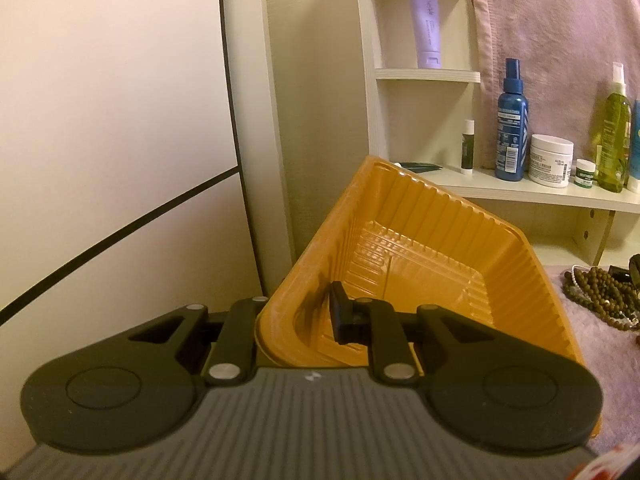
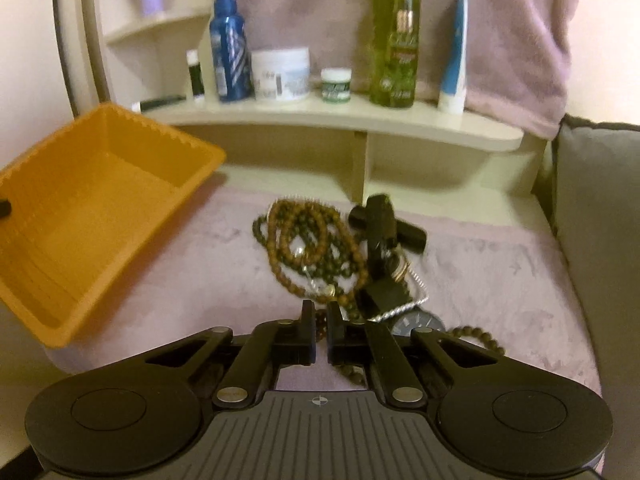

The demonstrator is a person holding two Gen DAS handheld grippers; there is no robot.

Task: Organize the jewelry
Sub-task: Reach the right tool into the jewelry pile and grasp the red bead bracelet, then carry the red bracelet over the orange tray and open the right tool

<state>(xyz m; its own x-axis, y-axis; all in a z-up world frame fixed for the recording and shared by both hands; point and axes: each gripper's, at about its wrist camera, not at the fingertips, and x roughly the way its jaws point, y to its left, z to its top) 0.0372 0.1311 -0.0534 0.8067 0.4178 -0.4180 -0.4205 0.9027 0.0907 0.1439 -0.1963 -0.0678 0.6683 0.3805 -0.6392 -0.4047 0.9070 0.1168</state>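
My left gripper (image 1: pixel 298 314) is shut on the near wall of an empty orange plastic tray (image 1: pixel 420 248) and holds it tilted; one finger is inside, the other hidden outside. The tray (image 2: pixel 100 208) also shows at the left of the right wrist view, raised off the pink cloth (image 2: pixel 200 264). A pile of brown and green bead necklaces (image 2: pixel 312 240), black watch straps (image 2: pixel 380 224), a silver chain and a watch face (image 2: pixel 418 324) lies on the cloth. My right gripper (image 2: pixel 319 334) is nearly shut over a brown bead strand at the pile's near edge; the grip is unclear.
A cream shelf (image 2: pixel 340 120) behind the pile holds a blue spray bottle (image 2: pixel 230 40), white jars, a green bottle (image 2: pixel 394 36) and a tube. A lilac tube (image 1: pixel 426 24) stands on a higher shelf. A grey cushion (image 2: pixel 600 208) borders the right. A white wall is at the left.
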